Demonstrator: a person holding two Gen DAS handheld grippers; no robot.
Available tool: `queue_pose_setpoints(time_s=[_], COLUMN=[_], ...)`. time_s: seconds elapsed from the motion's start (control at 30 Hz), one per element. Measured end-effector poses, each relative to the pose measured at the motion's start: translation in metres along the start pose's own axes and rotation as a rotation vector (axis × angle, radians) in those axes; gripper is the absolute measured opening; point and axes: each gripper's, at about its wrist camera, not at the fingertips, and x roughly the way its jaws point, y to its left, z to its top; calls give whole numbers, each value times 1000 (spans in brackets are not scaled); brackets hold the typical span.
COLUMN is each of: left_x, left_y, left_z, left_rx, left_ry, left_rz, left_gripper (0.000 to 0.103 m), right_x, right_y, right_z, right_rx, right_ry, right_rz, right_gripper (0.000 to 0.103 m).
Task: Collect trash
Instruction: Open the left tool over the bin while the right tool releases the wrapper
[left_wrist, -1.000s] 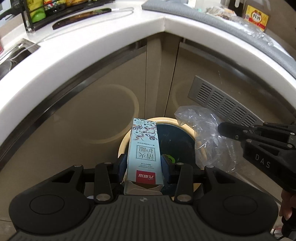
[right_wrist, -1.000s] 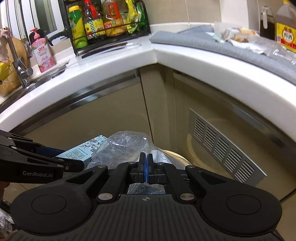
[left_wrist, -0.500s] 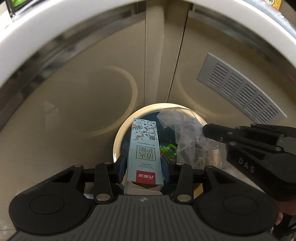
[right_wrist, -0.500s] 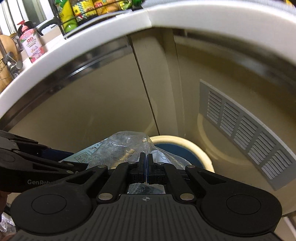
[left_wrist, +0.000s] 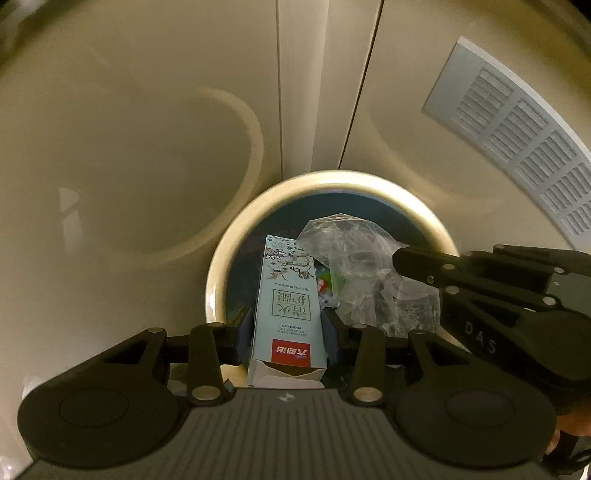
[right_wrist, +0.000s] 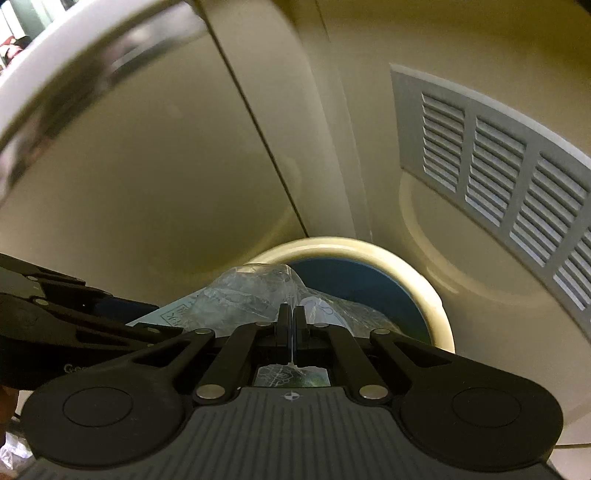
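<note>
A pale blue carton with printed characters and a red label stands between the fingers of my left gripper, which is shut on it. It hangs over the round cream-rimmed trash bin with a dark blue inside. From the right, my right gripper reaches in, shut on a crumpled clear plastic bag above the bin. In the right wrist view the right gripper pinches the plastic bag, the carton's edge shows to its left, and the bin lies just beyond.
Beige cabinet doors curve around the bin, with a grey vent grille on the right door. The white counter edge arcs overhead in the right wrist view. Coloured scraps lie inside the bin.
Both grippers have come down from counter height toward the bin, still holding the carton and the bag. The countertop has left the left view and the bin looms larger.
</note>
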Motion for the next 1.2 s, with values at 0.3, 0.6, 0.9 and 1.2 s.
queue_pose_setpoints(time_s=[0.3,0.6,0.9,1.2], left_x=[40,52,58,23], left_y=[-2,-10,-3,9], left_z=[11,9,12,6], left_rx=[11,35,50,3], left_ry=[72,95,100,45], left_rz=[20,55,134,107], left_gripper=[45,45,91,102], right_x=[34,58,65,37], right_y=[-10,-11,-18,-18], right_z=[-7,-3,-1,7], right_rx=[9,-3,22,28], right_ry=[67,97,99,48], right_rz=[-6,4,14,-49], right_gripper=[1,1,24,67])
